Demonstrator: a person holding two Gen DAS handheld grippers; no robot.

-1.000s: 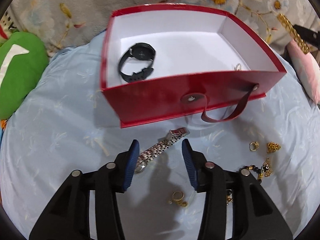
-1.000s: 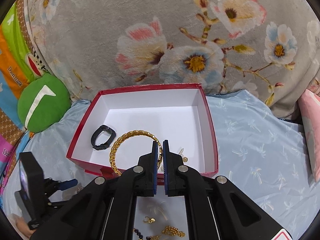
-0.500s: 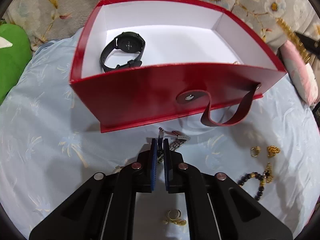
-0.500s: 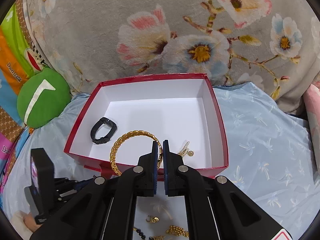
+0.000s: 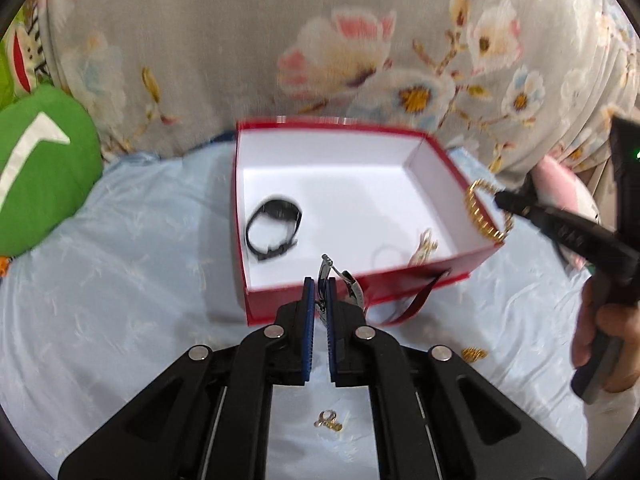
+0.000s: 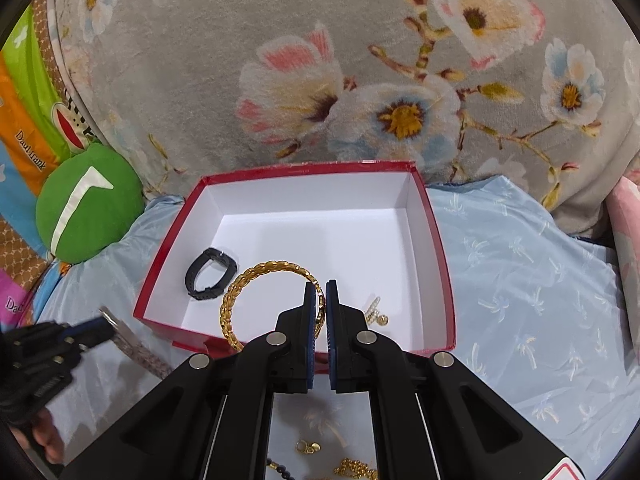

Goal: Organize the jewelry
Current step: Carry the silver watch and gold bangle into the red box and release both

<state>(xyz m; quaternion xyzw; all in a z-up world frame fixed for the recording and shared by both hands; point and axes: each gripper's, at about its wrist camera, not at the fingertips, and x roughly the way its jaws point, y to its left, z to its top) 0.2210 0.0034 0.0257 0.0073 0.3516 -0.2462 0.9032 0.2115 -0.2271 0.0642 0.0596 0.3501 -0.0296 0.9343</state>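
Observation:
A red box (image 5: 432, 280) with a white inside stands on the blue sheet; it also shows in the right wrist view (image 6: 440, 264). A black watch (image 5: 274, 226) and a pearl earring (image 6: 376, 311) lie in it. My left gripper (image 5: 319, 292) is shut on a silver watch band (image 5: 352, 284) and holds it lifted at the box's near wall; the band also shows in the right wrist view (image 6: 132, 344). My right gripper (image 6: 319, 296) is shut on a gold chain bracelet (image 6: 244, 288) above the box's near part; the bracelet also shows in the left wrist view (image 5: 478, 216).
Small gold pieces (image 5: 328, 420) (image 5: 474, 354) lie on the sheet near the left gripper. Gold pieces and dark beads (image 6: 356, 468) lie below the right gripper. A green cushion (image 5: 40, 168) sits left; a floral blanket (image 6: 360, 80) rises behind. A pink cushion (image 6: 628, 216) is at right.
My left gripper closed on the silver watch band and lifted it off the sheet toward the box. My right gripper still holds the gold bracelet and moved slightly closer over the box.

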